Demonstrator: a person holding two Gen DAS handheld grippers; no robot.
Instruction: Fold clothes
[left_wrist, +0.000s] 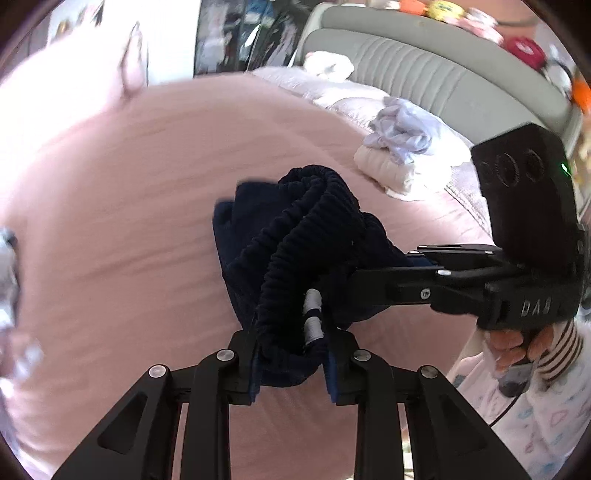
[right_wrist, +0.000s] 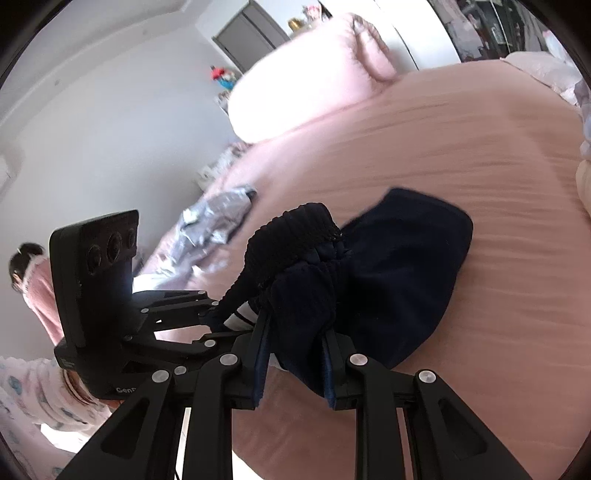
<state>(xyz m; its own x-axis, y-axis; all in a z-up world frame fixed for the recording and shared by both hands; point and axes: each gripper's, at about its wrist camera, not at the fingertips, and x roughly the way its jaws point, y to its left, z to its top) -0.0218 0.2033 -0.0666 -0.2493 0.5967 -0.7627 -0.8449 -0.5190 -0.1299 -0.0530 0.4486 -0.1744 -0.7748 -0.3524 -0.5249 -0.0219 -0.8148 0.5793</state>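
Left gripper: jaws pinching the ribbed waistband of the dark navy garment, the cloth bunched between the blue pads, a white label showing just beside the right pad. Right gripper: jaws also pressed on a fold of the same garment, close beside the left one. Rest of the garment hanging and spreading onto the pink bedsheet. Further out, a pile of white and lilac clothes near the grey headboard. At the bed's edge, a crumpled grey cloth. Beyond, a pink pillow.
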